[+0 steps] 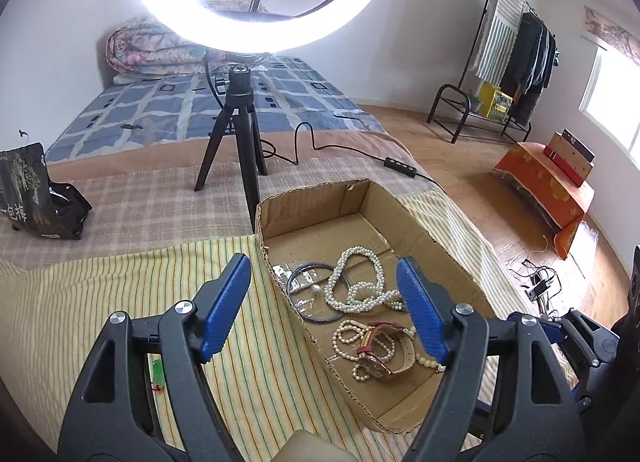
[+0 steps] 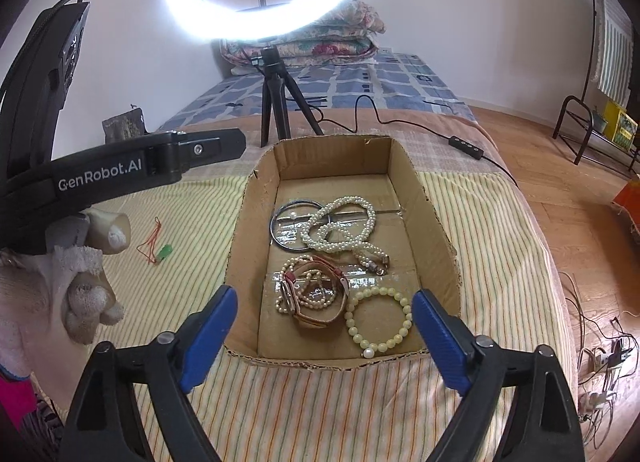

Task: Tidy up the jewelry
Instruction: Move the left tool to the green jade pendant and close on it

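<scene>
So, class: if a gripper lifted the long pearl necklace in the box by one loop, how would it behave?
The pearl necklace lies in loose coils, so it would probably hang limp. Its round, glossy beads may slip between pads. It overlaps the metal ring, possibly dragging that along.

Cardboard box (image 2: 436,222): top open, far half of floor bare; near half crowded by pearl necklace (image 2: 340,228), watch (image 2: 312,298), bead bracelet (image 2: 380,318). Tripod (image 2: 276,102) stands just behind

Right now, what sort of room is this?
Most likely a bedroom: a bed with a folded quilt, and a clothes rack hung with garments by the window.
</scene>
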### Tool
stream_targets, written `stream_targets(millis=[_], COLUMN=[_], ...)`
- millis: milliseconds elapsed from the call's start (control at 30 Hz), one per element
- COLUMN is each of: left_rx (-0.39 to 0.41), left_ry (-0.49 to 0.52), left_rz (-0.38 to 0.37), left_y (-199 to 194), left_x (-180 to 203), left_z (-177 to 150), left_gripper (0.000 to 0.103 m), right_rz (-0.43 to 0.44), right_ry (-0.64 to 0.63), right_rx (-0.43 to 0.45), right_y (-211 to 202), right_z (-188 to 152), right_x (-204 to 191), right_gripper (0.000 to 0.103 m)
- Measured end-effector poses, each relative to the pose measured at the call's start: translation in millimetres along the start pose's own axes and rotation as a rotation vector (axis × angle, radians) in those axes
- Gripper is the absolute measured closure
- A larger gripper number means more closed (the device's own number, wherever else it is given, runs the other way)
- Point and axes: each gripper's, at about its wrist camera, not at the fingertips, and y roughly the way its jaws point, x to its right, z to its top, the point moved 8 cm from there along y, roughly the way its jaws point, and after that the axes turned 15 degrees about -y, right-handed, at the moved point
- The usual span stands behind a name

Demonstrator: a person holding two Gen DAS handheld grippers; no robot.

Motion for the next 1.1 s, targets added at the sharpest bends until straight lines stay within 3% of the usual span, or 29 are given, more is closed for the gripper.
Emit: stream_targets(millis=[100,667,1100], left_rx=[-0.008,-0.021,-0.07], left_ry=[0.001,0.015,0.002], left_rz=[0.009,0.03,0.078], left_y=[-1,-13,-21], left_x=[-1,-14,-66], left_z=[-1,-4,-6], left_gripper=[0.025,0.025,0.025], right_rz=[-0.006,-0.011,-0.02], right_ry=[0.008,0.042,0.006], right_rx=[0.01,0.027,0.056], right_y=[-3,-18,-44], right_z=[2,5,6], right_x=[1,-5,-25], right_gripper=[0.0,0.0,0.0])
